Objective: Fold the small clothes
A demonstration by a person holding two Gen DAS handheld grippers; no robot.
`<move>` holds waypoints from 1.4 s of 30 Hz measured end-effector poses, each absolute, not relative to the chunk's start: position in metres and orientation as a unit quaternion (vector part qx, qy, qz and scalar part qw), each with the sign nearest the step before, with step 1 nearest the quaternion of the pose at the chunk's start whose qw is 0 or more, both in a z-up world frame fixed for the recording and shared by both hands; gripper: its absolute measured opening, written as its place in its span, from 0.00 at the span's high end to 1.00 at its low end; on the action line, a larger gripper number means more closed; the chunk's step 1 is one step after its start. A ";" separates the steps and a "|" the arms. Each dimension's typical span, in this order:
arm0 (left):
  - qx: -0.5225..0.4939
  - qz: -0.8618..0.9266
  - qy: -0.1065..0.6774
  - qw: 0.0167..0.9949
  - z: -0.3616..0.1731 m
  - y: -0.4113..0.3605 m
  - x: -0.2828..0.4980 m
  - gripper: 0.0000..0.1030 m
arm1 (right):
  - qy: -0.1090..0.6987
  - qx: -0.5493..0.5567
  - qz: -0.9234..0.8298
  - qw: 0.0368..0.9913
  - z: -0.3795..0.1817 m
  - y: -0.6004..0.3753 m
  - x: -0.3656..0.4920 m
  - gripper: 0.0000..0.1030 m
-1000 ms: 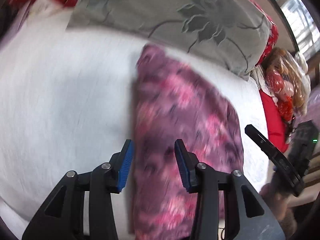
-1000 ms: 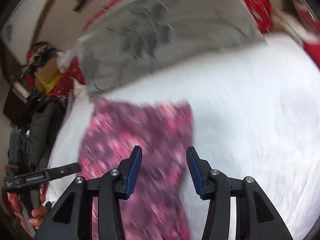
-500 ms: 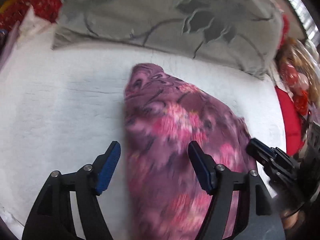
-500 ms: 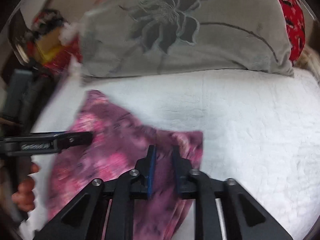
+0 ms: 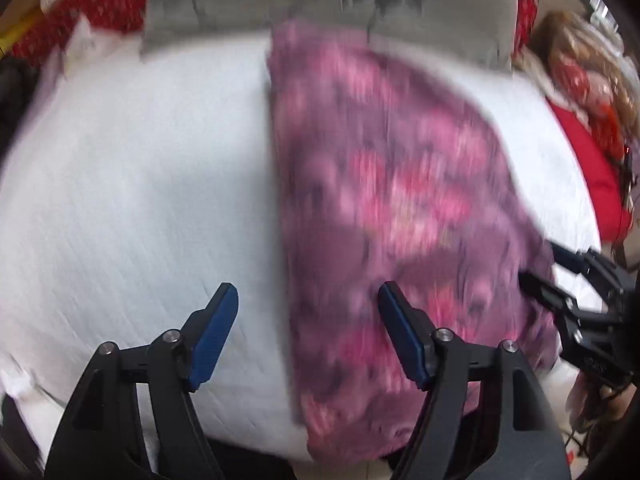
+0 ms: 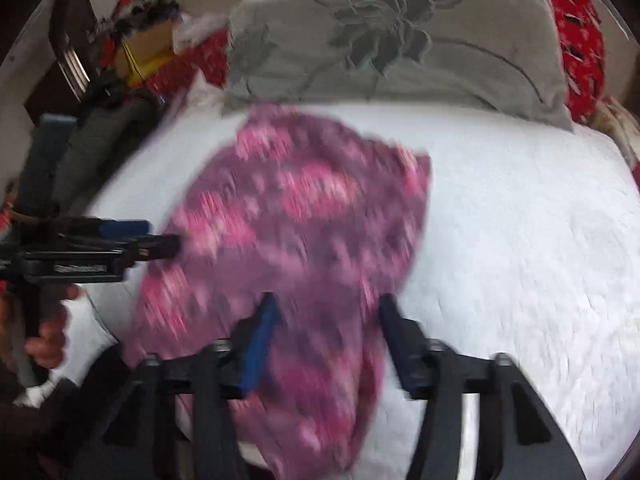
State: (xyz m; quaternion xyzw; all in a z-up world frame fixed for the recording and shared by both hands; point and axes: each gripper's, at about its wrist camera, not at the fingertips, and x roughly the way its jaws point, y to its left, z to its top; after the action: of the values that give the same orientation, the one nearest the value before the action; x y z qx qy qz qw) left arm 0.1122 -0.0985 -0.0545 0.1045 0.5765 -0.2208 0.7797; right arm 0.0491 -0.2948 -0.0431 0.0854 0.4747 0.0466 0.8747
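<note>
Opening wide over the purple floral garment (image 5: 400,200), both the left gripper (image 5: 308,334) and the right gripper (image 6: 326,340) held nothing and needed its near corners squarely between their pads.

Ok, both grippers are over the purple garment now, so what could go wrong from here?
The purple floral garment hangs over the near edge of the white bedcover; it may slide off. The right gripper is opening with cloth between its jaws, so it could snag. The left gripper, also opening, straddles only the garment's edge and may catch a single layer.
</note>
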 end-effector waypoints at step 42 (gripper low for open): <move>0.230 -0.171 0.444 0.849 -0.036 -0.077 -0.010 0.27 | 0.443 0.016 -0.140 0.885 -0.001 -0.265 -0.074 0.02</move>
State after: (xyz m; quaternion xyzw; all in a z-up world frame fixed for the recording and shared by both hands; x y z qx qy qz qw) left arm -0.0104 -0.0773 -0.0365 0.2297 0.4439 -0.1715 0.8490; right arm -0.0741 -0.2654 -0.0007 0.0165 0.4434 -0.1397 0.8852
